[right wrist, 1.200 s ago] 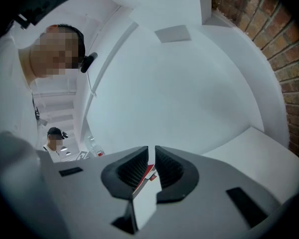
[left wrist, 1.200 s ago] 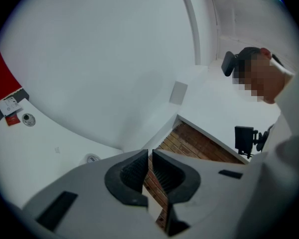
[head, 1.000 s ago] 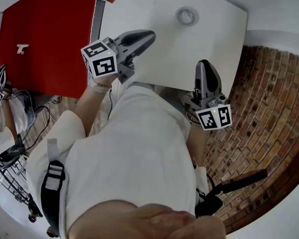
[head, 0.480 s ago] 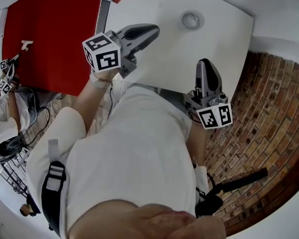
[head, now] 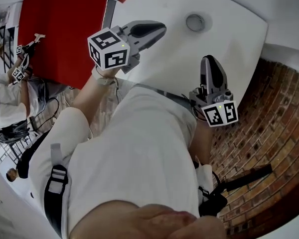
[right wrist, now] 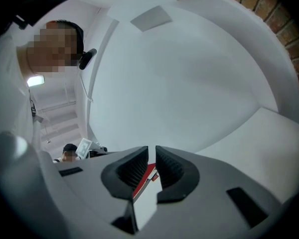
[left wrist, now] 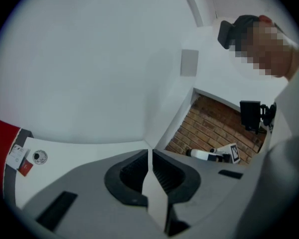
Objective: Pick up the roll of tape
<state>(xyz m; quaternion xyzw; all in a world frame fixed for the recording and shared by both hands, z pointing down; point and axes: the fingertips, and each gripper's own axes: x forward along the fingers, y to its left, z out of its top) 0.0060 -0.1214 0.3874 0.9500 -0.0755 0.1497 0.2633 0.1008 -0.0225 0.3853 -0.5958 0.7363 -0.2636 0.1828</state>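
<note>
Two empty claws, left claw (head: pixel 161 29) and right claw (head: pixel 210 59), each pressed together, have edged nearer the roll of tape (head: pixel 195 22), which lies untouched far out on the white counter (head: pixel 234 44), so the pickup remains at approach and one claw must spread first.

Table (head: pixel 229 39) white. Second table (head: pixel 65 29) red. Floor (head: pixel 274 118): brown brick pattern. Roll of tape (head: pixel 195 22) grey. Left tool (head: pixel 161 29), right tool (head: pixel 210 59) grey, black-and-white square marks. Shirt (head: pixel 139 148) white.
</note>
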